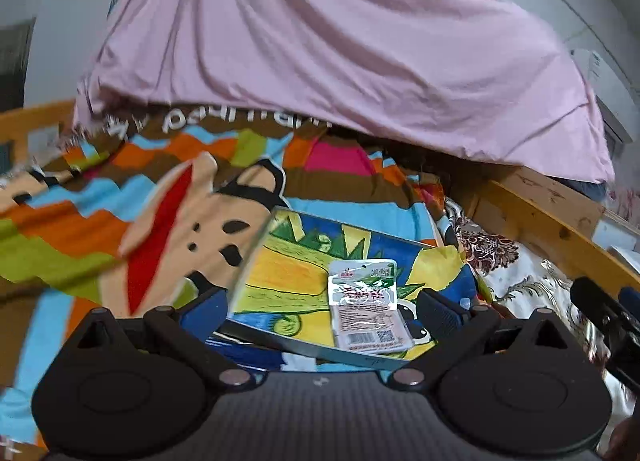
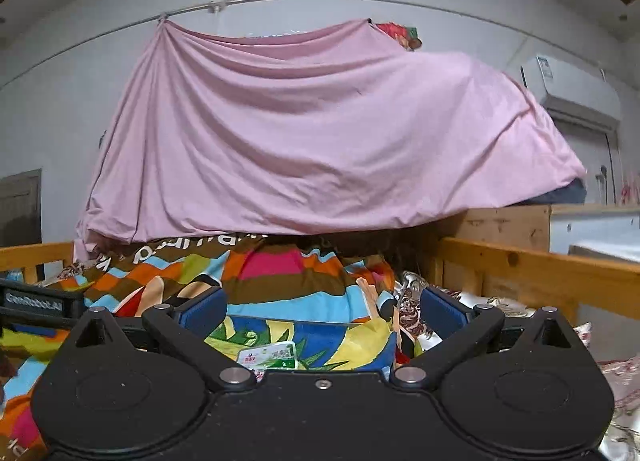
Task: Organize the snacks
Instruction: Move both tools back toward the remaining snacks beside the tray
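Snack packet (image 1: 365, 303) lying flat in a colourful tray (image 1: 280, 261) on the bed; left gripper (image 1: 320, 307) fingers apart, empty; right gripper (image 2: 322, 311) fingers spread wide, empty

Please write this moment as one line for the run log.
left gripper: open, empty | right gripper: open, empty | snack packet: lying on the clear box | box: on the colourful blanket

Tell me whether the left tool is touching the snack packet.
Apart. The left wrist view shows the left tool open, its fingers wide to either side of the snack packet, which lies flat on the colourful box beyond them.
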The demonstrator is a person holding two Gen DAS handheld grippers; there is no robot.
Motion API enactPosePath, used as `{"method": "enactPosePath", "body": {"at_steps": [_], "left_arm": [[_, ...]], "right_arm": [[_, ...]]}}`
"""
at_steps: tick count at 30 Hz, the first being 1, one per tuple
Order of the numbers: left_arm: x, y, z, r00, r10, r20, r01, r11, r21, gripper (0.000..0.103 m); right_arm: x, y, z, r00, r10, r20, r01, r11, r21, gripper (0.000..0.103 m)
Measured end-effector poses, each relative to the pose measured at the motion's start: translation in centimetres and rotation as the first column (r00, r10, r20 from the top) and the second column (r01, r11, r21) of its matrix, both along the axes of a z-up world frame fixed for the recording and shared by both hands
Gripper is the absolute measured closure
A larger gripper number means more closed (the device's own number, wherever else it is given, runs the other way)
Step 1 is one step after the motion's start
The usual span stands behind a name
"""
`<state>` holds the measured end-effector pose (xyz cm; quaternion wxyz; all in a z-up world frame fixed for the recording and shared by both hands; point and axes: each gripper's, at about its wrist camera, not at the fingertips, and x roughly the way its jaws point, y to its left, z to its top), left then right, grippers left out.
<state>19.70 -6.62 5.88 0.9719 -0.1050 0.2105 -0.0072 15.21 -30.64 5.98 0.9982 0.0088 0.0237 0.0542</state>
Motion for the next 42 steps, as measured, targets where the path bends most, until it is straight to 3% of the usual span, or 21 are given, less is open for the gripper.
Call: {"method": "enactPosePath", "body": {"at_steps": [6, 13, 18, 29, 42], "left_arm": [[-4.4, 1.4, 0.4, 0.999, 0.007, 0.037, -0.006, 0.999, -0.034, 0.000], [-9.0, 2.2, -0.2, 0.997, -0.021, 0.075, 0.019, 1.000, 0.023, 0.000], [-10.9, 2.6, -1.4, 0.997, -0.053, 0.056, 0.050, 0.998, 0.048, 0.000], [-12.6, 3.3, -4.0, 0.993, -0.118, 0.011, 0.117, 0.988, 0.104, 0.000], [-10.3, 5.3, -6.4, 0.966, -0.236, -0.105, 0.247, 0.962, 0.112, 0.000]], "right_arm": [[-4.7, 1.6, -0.3, 1.000, 0.021, 0.005, -0.021, 0.998, -0.055, 0.000], [-9.6, 3.3, -1.6, 0.999, 0.047, 0.002, -0.046, 0.995, -0.093, 0.000], [-11.6, 3.7, -2.3, 0.999, 0.044, -0.030, -0.046, 0.995, -0.089, 0.000], [-11.5, 4.1, -3.8, 0.988, 0.005, -0.152, -0.021, 0.994, -0.107, 0.000], [-8.5, 7.2, -6.3, 0.923, 0.105, -0.369, -0.186, 0.964, -0.191, 0.001]]}}
